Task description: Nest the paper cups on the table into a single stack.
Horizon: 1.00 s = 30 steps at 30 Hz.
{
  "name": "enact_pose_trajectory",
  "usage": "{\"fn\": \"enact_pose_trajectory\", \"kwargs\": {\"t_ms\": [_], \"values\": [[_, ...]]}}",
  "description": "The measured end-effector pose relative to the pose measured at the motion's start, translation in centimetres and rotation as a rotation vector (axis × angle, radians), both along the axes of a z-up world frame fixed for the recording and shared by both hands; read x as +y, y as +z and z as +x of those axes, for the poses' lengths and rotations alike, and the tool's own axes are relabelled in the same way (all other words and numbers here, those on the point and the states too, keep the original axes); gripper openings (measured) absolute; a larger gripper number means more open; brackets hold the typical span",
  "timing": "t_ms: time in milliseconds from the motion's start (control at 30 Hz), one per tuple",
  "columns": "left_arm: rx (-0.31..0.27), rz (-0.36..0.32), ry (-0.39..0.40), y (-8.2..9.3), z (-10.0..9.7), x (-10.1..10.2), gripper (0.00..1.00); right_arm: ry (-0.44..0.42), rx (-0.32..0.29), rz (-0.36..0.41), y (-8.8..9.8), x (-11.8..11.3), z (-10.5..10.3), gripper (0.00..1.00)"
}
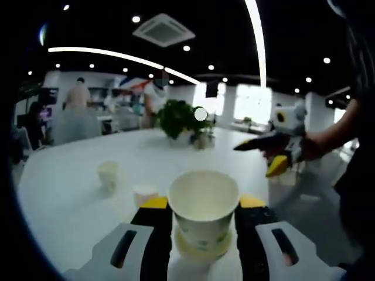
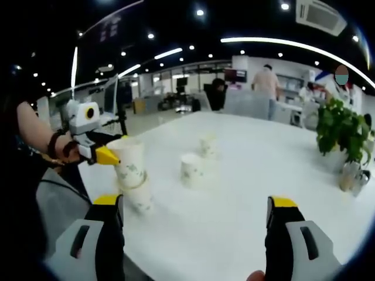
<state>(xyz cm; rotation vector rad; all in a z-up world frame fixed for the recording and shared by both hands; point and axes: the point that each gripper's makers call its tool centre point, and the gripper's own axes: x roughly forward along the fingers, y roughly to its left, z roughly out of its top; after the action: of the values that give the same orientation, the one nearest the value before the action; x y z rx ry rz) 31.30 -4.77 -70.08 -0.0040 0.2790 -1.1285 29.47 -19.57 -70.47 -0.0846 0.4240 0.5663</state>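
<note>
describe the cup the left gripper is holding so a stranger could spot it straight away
Start at the big white table and go to its near edge, away from the potted plant. There the left gripper grips a paper cup with green print, seated in another cup on the tabletop. The two cups farther in stand alone, untouched.

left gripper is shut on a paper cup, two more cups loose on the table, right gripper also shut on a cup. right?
Not quite: the right gripper is open and holds nothing, as the right gripper view shows, its jaws wide apart over bare table. The rest stands: the left gripper is shut on a paper cup, with two loose cups on the table.
</note>
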Motion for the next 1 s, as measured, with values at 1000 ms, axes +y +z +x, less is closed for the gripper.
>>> {"fn": "enact_pose_trajectory", "kwargs": {"t_ms": [1000], "values": [[-0.037,0.129,-0.004,-3.5,-0.6,-0.7,0.42,0.013,0.013,-0.016,0.0,-0.2,0.1,1.0]]}}
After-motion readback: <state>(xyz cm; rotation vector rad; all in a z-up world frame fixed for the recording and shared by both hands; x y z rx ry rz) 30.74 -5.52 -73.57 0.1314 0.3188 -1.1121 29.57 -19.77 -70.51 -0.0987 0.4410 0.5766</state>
